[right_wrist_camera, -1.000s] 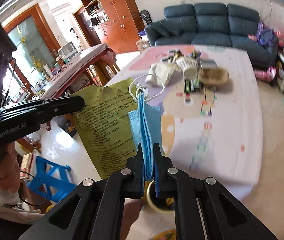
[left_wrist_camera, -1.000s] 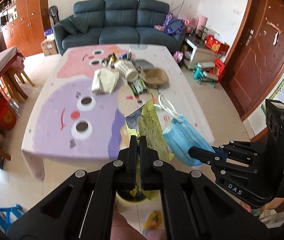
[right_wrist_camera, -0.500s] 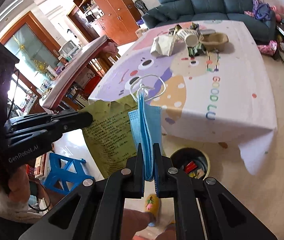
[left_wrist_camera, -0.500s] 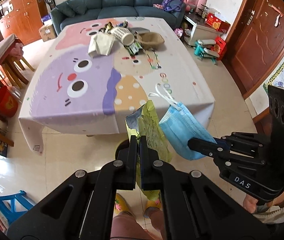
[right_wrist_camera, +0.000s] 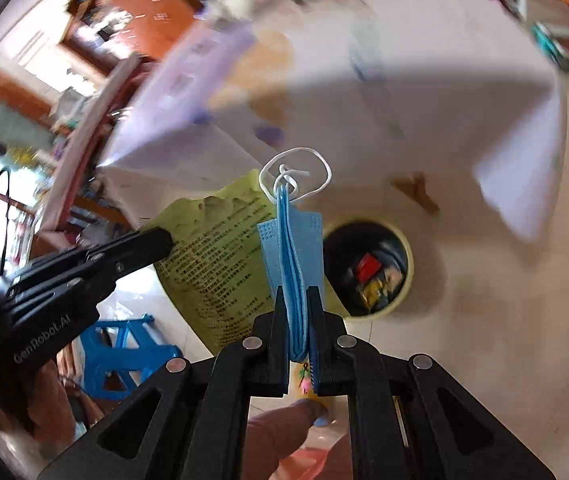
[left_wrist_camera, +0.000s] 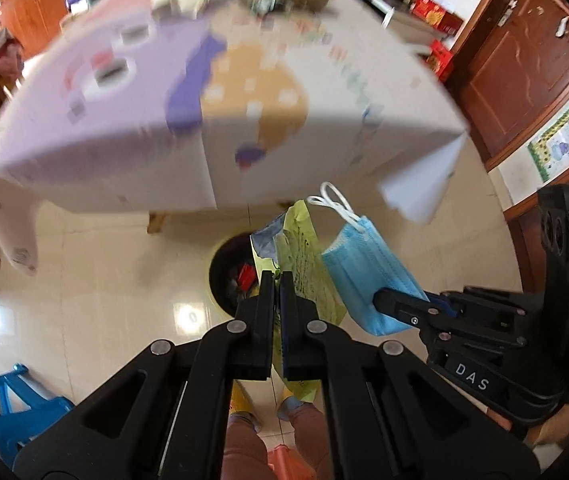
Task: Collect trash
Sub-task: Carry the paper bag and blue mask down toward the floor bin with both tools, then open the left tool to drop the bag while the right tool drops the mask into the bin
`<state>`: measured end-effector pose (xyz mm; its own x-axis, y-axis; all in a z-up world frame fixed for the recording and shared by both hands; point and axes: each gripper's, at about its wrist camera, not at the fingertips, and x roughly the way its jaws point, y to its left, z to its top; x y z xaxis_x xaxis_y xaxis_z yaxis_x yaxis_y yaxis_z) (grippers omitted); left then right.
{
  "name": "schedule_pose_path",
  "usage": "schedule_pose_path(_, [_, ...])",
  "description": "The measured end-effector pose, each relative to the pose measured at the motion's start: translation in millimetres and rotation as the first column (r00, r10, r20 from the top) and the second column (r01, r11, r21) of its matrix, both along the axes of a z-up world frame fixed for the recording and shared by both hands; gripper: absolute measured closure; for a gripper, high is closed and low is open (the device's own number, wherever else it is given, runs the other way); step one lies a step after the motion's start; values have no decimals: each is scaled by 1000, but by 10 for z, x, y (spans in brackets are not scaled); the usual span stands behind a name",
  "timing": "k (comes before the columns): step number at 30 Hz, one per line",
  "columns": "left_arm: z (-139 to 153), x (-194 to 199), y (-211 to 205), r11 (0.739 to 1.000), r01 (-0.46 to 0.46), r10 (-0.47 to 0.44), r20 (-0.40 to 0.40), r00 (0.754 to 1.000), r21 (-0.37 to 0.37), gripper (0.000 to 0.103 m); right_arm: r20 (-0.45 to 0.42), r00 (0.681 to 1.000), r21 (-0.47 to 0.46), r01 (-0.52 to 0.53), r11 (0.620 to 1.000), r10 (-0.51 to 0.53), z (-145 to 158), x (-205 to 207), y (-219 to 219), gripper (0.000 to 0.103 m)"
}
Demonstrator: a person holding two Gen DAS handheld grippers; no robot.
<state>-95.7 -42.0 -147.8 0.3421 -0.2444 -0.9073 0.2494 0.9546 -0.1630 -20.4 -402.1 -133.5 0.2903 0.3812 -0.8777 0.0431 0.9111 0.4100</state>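
Left gripper (left_wrist_camera: 277, 280): lower centre of the left wrist view, jaws pressed nearly together on the yellow paper; in the right wrist view it comes in from the left edge (right_wrist_camera: 164, 240), its tips on the paper's left side.
Paper (left_wrist_camera: 304, 256): yellow-green sheet with small black print, torn along its top edge, hanging crumpled from the left gripper; a grey-blue scrap shows at its upper left in the left wrist view. In the right wrist view (right_wrist_camera: 220, 256) it sits left of centre, just behind the mask.
Right gripper (right_wrist_camera: 296, 300): bottom centre of the right wrist view, jaws closed tight on the folded mask; in the left wrist view it reaches in from the right (left_wrist_camera: 380, 300).
Mask (right_wrist_camera: 290, 248): blue, folded flat, standing up out of the right gripper, white ear loops knotted at the top. In the left wrist view (left_wrist_camera: 368, 276) it is right of centre, just beside the paper.
Bin (right_wrist_camera: 402, 308): round, dark inside with a pale yellow rim, on the floor right of centre in the right wrist view; red and yellow wrappers lie in it. In the left wrist view (left_wrist_camera: 220, 280) it is at centre, partly hidden behind paper and left gripper.
Table (left_wrist_camera: 124, 140): fills the upper half of both views, blurred, under a pastel cloth; the bin stands near its front edge.
Stool (left_wrist_camera: 8, 408): blue plastic, lower left.
Person: legs and slippers at the bottom edge, below the grippers.
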Motion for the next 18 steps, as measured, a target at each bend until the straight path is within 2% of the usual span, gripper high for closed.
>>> schedule_pose_path(6, [-1149,263,-67,998,-11,11,14,1000,59,103,-110,982,-1,157,988,-156,-1211,87,-45,96])
schedule_pose_path(10, [-1918,507,-50,997,-49,49,1,999,61,103,-154,963,-6,222,975,-220,-1997,196,-35,96])
schedule_pose_path(12, [-2224,617,-25,997,-69,68,7,998,45,103,-178,953,-1,250,968,-246,-2425,288,-5,96])
schedule_pose_path(18, [-2915,811,46,994,-104,103,16,995,35,101,-196,945,2,266,964,-261,-3197,511,165,93])
